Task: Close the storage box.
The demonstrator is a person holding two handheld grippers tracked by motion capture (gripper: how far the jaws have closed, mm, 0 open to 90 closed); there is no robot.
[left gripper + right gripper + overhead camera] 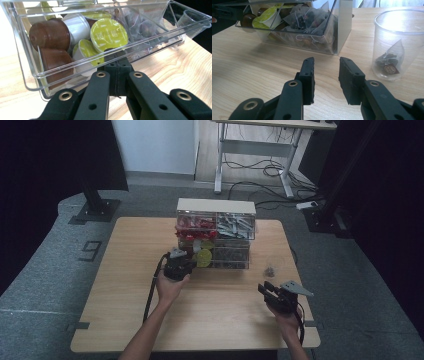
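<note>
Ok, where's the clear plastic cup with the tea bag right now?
The clear plastic cup stands on the table right of the drawer organizer, just ahead of the open right gripper.

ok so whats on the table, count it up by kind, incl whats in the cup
cabinet of clear drawers: 1
plastic cup: 1
tea bag in the cup: 1
grippers: 2, the left gripper at the pulled-out drawer, the right gripper free
total: 5
</note>
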